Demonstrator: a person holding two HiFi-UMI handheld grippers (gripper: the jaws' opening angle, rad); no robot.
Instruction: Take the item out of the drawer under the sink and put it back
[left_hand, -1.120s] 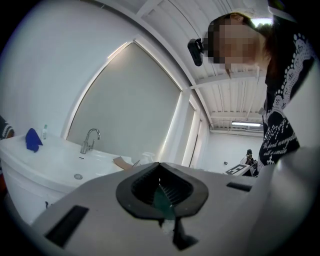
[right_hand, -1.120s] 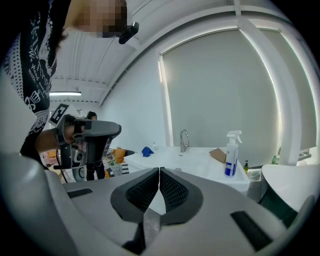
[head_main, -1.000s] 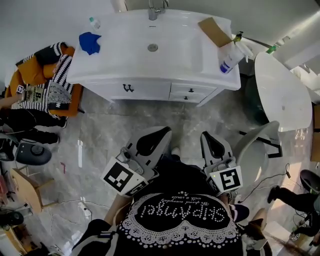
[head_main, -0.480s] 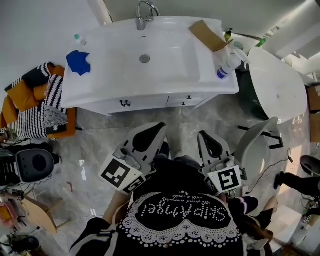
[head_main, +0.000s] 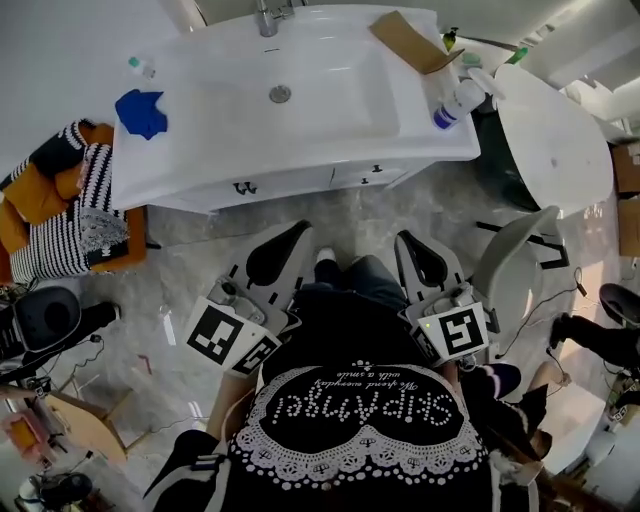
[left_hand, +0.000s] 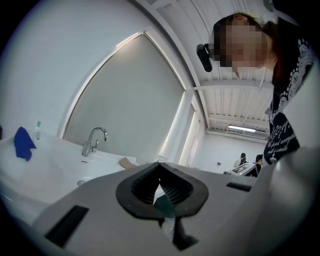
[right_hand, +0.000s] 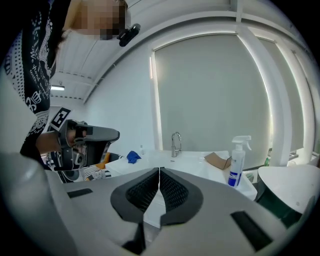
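So far, head view: drawer (head_main: 372, 174) under the sink (head_main: 300, 90) is shut, item unseen, presumably inside. The left gripper (head_main: 285, 245) and right gripper (head_main: 418, 258) hang near the body, well short of it.

Left gripper view: fingers (left_hand: 145, 185) clenched, empty.

Right gripper view: fingers (right_hand: 172, 190) pressed together, nothing held. Reads as not yet begun.

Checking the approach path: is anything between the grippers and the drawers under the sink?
Nothing visible. Only floor lies between the left gripper, the right gripper and the closed drawers; the item itself is out of sight.
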